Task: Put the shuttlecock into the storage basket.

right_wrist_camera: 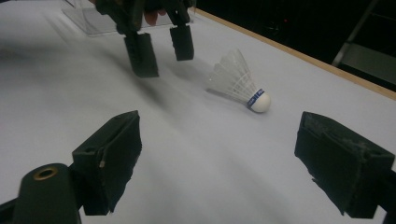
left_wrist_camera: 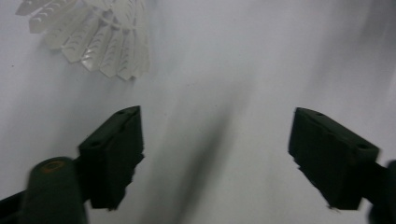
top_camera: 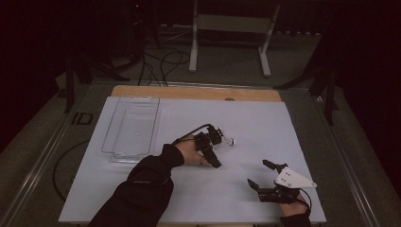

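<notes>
A white shuttlecock (top_camera: 228, 140) lies on its side on the white table sheet (top_camera: 265, 123), near the middle. Its feather skirt (left_wrist_camera: 100, 37) is at the top left of the left gripper view, beyond the jaws and not between them. My left gripper (top_camera: 218, 149) hangs just left of it over the sheet, jaws open and empty (left_wrist_camera: 217, 158). The right gripper view looks across at the shuttlecock (right_wrist_camera: 238, 81), with its cork tip and blue band toward the right, and at the left gripper (right_wrist_camera: 161, 49) behind it. My right gripper (top_camera: 260, 174) rests open near the front right (right_wrist_camera: 219, 163).
A clear plastic tray (top_camera: 132, 127) sits at the back left of the sheet. The wooden table edge (top_camera: 198, 92) runs along the far side. Beyond it, a metal stand (top_camera: 231, 23) and cables (top_camera: 161, 61) are on the floor.
</notes>
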Motion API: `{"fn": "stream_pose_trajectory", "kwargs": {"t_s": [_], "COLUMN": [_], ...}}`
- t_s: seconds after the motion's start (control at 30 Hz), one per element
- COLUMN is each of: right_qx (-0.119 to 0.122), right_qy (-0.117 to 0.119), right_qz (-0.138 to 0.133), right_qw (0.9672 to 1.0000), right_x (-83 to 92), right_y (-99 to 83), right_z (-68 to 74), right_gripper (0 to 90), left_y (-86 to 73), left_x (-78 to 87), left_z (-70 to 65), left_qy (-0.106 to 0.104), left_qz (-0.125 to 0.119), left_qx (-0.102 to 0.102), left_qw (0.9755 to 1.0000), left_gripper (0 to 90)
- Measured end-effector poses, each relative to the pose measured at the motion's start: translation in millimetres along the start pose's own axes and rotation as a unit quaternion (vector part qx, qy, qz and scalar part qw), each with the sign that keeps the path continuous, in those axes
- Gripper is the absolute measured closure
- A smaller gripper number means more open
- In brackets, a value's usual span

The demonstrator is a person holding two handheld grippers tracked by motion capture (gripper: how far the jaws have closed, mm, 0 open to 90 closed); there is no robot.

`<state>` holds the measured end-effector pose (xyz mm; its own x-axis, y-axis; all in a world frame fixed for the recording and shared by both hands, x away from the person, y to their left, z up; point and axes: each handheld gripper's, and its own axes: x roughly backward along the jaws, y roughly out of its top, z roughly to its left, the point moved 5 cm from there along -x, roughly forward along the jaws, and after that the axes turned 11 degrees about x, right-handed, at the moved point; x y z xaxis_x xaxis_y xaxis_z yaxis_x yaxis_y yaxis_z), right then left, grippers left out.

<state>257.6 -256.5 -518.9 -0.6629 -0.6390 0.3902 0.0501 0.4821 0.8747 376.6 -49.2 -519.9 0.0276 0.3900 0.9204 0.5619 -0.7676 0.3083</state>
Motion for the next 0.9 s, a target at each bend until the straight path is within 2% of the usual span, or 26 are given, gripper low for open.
{"fn": "stream_pose_trajectory", "kwargs": {"t_s": [0.07,0.37,0.43,0.67,0.9], "right_qx": [-0.001,0.000,-0.001,-0.002,-0.002], "right_qy": [0.000,0.002,0.002,0.003,0.005], "right_qz": [-0.001,-0.001,-0.002,-0.001,-0.002], "right_qw": [1.0000,1.0000,1.0000,1.0000,1.0000], "right_x": [-0.2,-0.2,-0.2,-0.2,0.1], "right_y": [-0.1,-0.1,0.0,-0.2,-0.2], "right_z": [-0.1,0.1,0.0,0.3,0.3], "right_gripper": [14.3,14.4,14.4,14.4,14.4], "left_y": [1.4,7.9,10.7,15.1,18.8], "left_x": [-1.2,-4.9,-5.9,-10.5,-16.2], "left_z": [2.7,7.3,9.5,16.0,20.3], "left_qy": [0.006,0.009,0.017,0.016,0.035], "left_qz": [-0.001,-0.013,-0.022,-0.038,-0.055], "left_qx": [0.001,-0.006,-0.016,-0.011,-0.008], "left_qw": [1.0000,0.9999,0.9995,0.9991,0.9978], "left_gripper": [24.1,30.1,32.9,42.9,44.9]}}
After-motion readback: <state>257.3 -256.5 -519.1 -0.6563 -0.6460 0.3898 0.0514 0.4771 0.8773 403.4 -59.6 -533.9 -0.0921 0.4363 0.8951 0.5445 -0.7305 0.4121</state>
